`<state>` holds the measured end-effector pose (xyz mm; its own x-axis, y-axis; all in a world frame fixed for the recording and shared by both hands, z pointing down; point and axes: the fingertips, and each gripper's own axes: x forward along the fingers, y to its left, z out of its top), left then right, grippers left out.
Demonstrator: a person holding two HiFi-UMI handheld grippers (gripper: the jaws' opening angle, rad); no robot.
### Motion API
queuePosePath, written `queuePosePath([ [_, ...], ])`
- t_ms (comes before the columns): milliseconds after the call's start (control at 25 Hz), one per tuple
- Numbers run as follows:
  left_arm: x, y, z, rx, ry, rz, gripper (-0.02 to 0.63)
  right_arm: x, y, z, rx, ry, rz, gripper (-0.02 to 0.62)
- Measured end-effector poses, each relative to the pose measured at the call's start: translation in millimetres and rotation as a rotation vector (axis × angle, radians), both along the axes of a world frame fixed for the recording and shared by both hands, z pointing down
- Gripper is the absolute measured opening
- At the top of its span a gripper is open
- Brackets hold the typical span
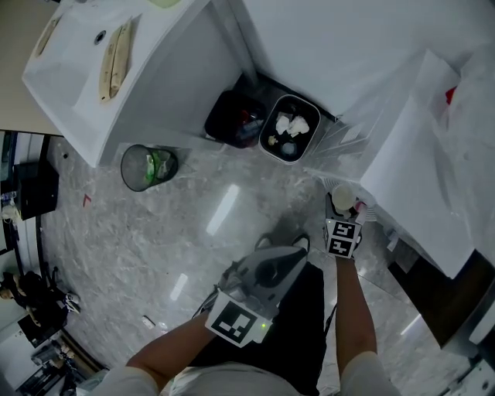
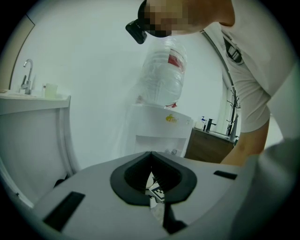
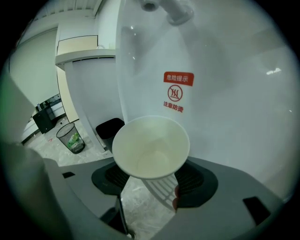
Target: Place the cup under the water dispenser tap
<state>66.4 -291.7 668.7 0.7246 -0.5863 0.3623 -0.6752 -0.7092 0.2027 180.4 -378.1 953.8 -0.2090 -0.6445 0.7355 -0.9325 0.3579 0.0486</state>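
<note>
Head view: I hold the cup (image 1: 341, 198) upright in the right gripper (image 1: 344, 210) at the dispenser (image 1: 410, 147) front, so it lands level; left gripper (image 1: 290, 249) parked low, clear | Left gripper view: jaws together, empty | Right gripper view: jaws clamped low on the cup, tap (image 3: 176, 11) above; I judge it not yet set down.

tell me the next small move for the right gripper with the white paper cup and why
Probably ease the right gripper forward toward the dispenser. Its jaws are shut on the white paper cup, held over the white slotted drip grate, but the white dispenser tap shows ahead of the cup's rim, not yet over it.
</note>
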Motion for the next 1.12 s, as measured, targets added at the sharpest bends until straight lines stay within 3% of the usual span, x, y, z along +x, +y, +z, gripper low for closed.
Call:
queuePosePath([
  [360,-1,-1,-12,-0.004,0.012,-0.004,0.005,5,12,-7,-0.075,-0.049,0.008,0.307],
  [680,3,5,-37,-0.008,0.011,-0.002,0.005,5,51,-58,-0.113,-0.049,0.016,0.310],
  [920,11,10,-80,-0.011,-0.005,0.000,0.005,-25,83,-172,-0.086,-0.164,-0.024,0.307],
  [1120,11,24,-136,-0.048,-0.006,0.011,0.005,-42,95,-324,0.041,-0.324,-0.013,0.277],
])
